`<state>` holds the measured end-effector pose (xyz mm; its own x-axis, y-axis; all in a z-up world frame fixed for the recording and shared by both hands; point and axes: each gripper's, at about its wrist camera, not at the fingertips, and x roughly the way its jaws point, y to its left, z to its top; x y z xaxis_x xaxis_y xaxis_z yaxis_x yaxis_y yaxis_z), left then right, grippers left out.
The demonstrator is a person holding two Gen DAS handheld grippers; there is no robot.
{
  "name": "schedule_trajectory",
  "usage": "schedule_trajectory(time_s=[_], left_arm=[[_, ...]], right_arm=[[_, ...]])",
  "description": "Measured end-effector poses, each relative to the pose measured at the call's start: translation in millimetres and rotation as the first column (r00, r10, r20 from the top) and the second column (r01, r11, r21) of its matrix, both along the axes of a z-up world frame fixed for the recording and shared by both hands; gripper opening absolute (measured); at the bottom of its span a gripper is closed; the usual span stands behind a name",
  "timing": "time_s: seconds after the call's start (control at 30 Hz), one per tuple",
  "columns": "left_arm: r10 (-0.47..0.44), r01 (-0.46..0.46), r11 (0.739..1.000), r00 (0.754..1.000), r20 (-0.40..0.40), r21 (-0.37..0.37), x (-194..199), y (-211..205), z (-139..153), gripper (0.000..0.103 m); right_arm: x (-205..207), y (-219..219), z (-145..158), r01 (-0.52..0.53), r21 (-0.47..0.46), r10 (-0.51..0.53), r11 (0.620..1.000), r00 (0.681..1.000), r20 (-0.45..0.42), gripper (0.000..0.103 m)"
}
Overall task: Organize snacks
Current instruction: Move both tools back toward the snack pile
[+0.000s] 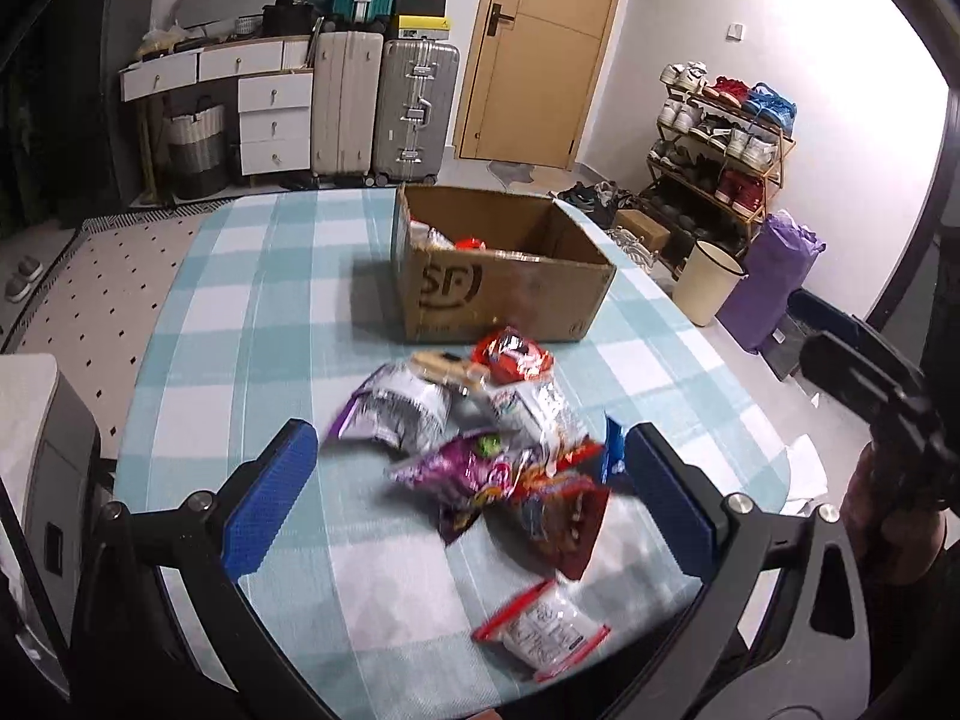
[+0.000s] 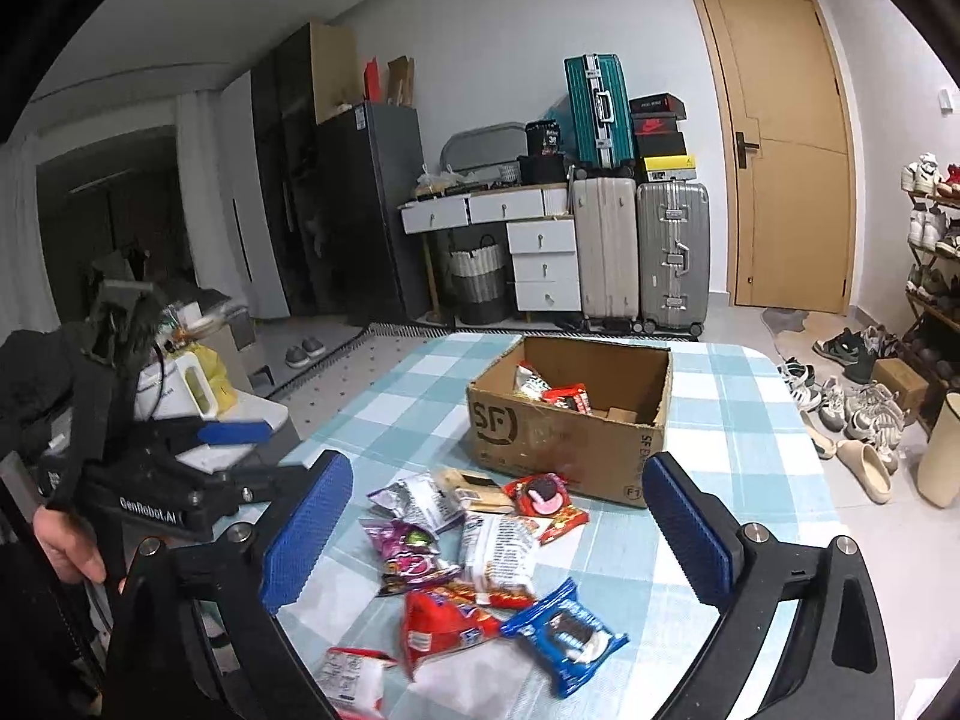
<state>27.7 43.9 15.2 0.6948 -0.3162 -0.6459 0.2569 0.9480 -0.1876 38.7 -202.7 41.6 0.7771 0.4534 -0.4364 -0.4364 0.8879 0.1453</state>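
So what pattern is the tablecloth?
The tablecloth is a light blue and white check, clearest in the right wrist view.

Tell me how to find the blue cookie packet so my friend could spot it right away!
Start at the cardboard box on the checked tablecloth; a heap of snack packets lies in front of it. On the heap's near edge, furthest from the box, lies the blue cookie packet. It is the only bright blue wrapper, with a dark sandwich cookie pictured on it; its neighbours are red, purple, silver or white.
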Motion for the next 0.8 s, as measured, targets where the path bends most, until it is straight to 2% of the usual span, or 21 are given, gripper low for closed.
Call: schedule_trajectory(time_s=[0.13, 0.4, 0.8], left_arm=[[-0.011, 0.011, 1.000, 1.000, -0.018, -0.019, -8.4, 2.3, -11.6, 0.102], [-0.113, 0.110, 0.993, 0.991, -0.073, -0.046, -19.6, -8.3, -51.5, 0.102], [-0.175, 0.172, 0.984, 0.972, -0.155, -0.036, -32.9, -19.5, -109.9, 0.102]], right_arm=[[-11.0, 2.6, -2.9, 0.006, -0.001, -0.006, 1.000, 1.000, 0.002, 0.099], [-31.1, 3.9, -18.7, -0.001, 0.044, 0.001, 0.999, 1.000, -0.006, 0.099], [-51.4, 6.9, -30.3, -0.003, 0.044, 0.004, 0.999, 1.000, -0.018, 0.099]])
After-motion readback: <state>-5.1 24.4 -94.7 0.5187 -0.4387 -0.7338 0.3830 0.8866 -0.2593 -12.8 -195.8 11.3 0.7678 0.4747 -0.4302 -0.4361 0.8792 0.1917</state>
